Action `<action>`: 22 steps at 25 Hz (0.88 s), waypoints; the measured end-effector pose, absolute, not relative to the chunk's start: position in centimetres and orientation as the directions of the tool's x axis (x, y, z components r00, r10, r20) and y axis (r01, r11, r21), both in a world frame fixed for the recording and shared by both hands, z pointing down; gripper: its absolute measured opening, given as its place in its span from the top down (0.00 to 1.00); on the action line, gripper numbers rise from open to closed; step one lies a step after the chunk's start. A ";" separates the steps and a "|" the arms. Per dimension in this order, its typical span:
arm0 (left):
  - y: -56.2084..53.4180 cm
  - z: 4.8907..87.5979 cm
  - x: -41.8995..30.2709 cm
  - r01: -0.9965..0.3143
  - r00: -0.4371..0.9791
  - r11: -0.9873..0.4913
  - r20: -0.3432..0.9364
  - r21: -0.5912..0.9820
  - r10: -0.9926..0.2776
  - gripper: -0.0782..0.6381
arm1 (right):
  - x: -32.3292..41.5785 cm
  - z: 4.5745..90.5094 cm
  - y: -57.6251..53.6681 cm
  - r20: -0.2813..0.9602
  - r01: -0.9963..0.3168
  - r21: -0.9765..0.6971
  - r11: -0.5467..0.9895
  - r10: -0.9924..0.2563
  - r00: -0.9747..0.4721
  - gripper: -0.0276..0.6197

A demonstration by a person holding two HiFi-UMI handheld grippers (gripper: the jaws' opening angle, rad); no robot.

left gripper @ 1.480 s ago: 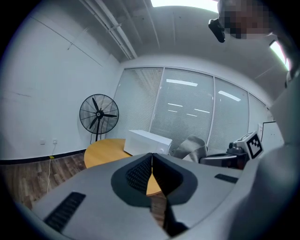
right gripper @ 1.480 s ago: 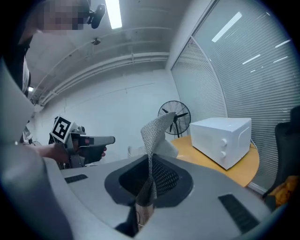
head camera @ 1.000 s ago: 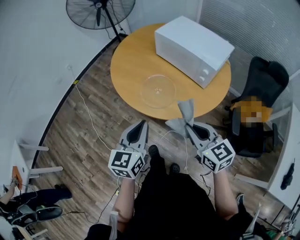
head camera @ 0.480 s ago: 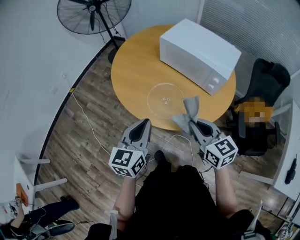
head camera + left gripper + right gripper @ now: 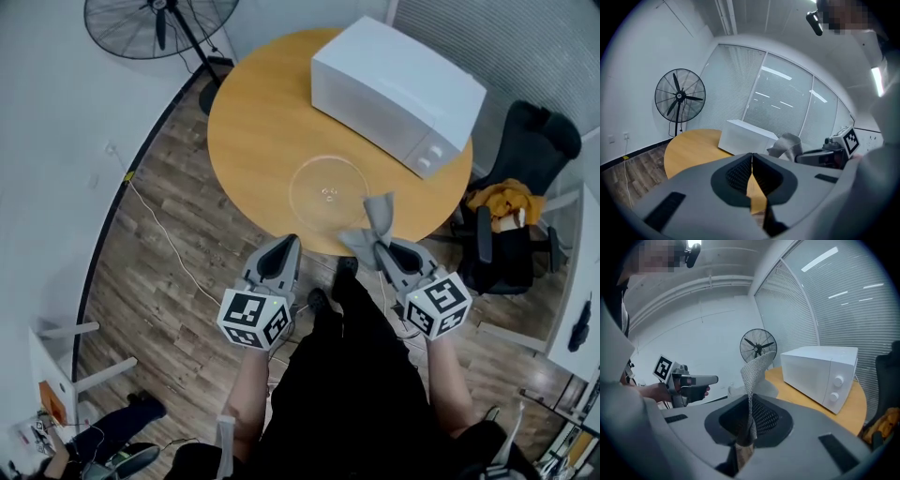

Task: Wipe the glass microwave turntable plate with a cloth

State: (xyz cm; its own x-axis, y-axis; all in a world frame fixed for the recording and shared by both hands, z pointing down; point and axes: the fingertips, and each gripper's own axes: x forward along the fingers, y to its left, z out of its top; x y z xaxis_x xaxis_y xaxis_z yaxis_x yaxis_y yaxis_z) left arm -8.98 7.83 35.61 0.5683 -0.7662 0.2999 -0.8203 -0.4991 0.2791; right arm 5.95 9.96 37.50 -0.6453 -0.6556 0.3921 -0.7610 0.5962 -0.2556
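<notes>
The clear glass turntable plate [image 5: 329, 192] lies on the round wooden table [image 5: 262, 122], near its front edge. My right gripper [image 5: 377, 246] is shut on a grey cloth [image 5: 371, 225], which stands up from the jaws over the table's front edge, just right of the plate. In the right gripper view the cloth [image 5: 753, 380] rises from between the closed jaws. My left gripper [image 5: 278, 255] is shut with nothing in it and hangs over the floor in front of the table; its jaws meet in the left gripper view [image 5: 752, 164].
A white microwave [image 5: 398, 89] stands on the table's far right part. A black pedestal fan [image 5: 159, 26] is behind the table at the left. An office chair [image 5: 520, 187] with a yellow garment stands to the right. Cables run over the wooden floor.
Both grippers have come closer to the table. The cloth now reaches over the table's edge beside the plate; a second ago it hung in front of the table.
</notes>
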 end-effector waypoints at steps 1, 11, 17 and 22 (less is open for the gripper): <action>7.5 35.9 -8.9 -0.821 0.568 -0.498 0.306 0.280 -0.764 0.89 | 5.9 37.7 9.6 0.394 -0.759 -0.259 0.597 -0.653 -0.647 0.92; 1.9 36.5 -9.1 -0.851 0.524 -0.461 0.340 0.252 -0.781 0.89 | 5.0 38.6 2.5 0.375 -0.715 -0.271 0.645 -0.613 -0.695 0.92; -1.5 38.3 -8.9 -0.869 0.494 -0.431 0.385 0.244 -0.779 0.85 | 4.6 40.9 -2.3 0.404 -0.690 -0.273 0.671 -0.571 -0.715 0.91; -3.6 41.2 -9.1 -0.884 0.466 -0.388 0.435 0.259 -0.771 0.79 | 4.3 43.4 -5.2 0.442 -0.668 -0.263 0.696 -0.529 -0.725 0.91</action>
